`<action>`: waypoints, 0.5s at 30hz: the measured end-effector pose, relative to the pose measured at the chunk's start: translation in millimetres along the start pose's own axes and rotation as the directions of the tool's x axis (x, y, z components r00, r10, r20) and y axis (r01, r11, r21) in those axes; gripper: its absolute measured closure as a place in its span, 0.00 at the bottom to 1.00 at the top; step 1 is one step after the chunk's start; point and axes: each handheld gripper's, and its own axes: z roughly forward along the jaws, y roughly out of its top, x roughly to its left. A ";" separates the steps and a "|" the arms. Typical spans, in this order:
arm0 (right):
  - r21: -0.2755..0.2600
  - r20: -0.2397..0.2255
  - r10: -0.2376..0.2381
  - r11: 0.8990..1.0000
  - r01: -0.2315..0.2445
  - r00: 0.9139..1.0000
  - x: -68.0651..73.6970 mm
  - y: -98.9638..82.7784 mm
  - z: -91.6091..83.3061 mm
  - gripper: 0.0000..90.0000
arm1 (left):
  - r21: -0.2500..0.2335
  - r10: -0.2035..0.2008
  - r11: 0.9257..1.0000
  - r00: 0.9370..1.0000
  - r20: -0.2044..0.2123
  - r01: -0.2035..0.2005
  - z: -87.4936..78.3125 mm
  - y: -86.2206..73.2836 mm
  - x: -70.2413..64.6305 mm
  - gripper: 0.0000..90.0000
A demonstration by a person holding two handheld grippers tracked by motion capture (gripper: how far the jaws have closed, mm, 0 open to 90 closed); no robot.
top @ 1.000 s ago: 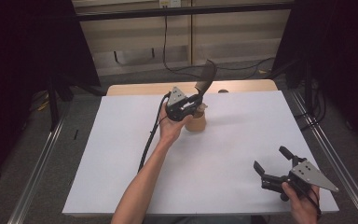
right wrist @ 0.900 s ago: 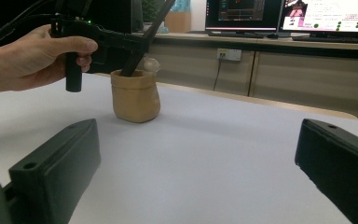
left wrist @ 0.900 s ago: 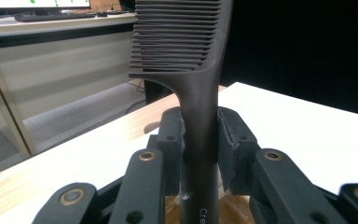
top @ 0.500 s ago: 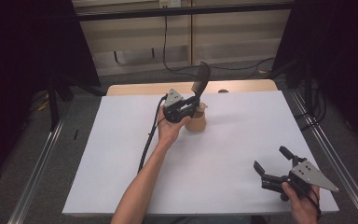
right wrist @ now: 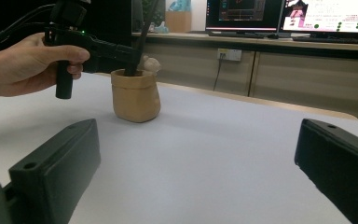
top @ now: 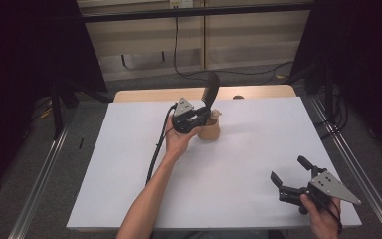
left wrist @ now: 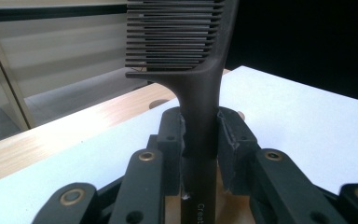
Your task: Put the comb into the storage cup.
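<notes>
Left gripper view, left gripper (left wrist: 200,140) fingers clamping comb (left wrist: 191,51) handle, right gripper (top: 294,175) fingers spread, empty

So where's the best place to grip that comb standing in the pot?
On the comb's straight handle just below the teeth, coming from the side above the tan pot. The handle is narrow and upright; the left gripper already clamps it there.
</notes>
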 end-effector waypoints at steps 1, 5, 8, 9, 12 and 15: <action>0.000 0.000 -0.001 1.000 0.001 1.000 0.1 0.0 -0.1 0.00 | 0.002 0.000 1.000 1.000 -0.001 0.000 -0.1 -0.2 0.0 0.81; 0.000 0.000 -0.003 1.000 0.003 1.000 0.1 0.0 0.0 0.00 | 0.040 0.010 0.999 1.000 0.006 -0.010 1.1 -2.5 0.1 0.81; 0.002 -0.003 -0.002 1.000 0.002 1.000 0.2 -0.2 0.4 0.00 | 0.044 -0.004 0.999 1.000 0.006 0.004 0.5 -3.8 1.0 0.81; 0.003 -0.002 -0.002 1.000 0.002 1.000 0.2 -0.2 0.3 0.00 | 0.047 -0.002 0.999 1.000 0.009 0.002 0.2 -3.6 1.1 0.81; 0.002 -0.002 -0.003 1.000 0.003 1.000 -0.1 0.0 -0.1 0.00 | 0.054 0.008 0.998 1.000 0.015 -0.009 0.3 -3.2 0.7 0.81; 0.002 -0.002 -0.003 1.000 0.003 1.000 -0.2 0.2 -0.7 0.00 | 0.069 0.016 0.997 1.000 0.016 -0.017 0.5 -4.8 0.4 0.81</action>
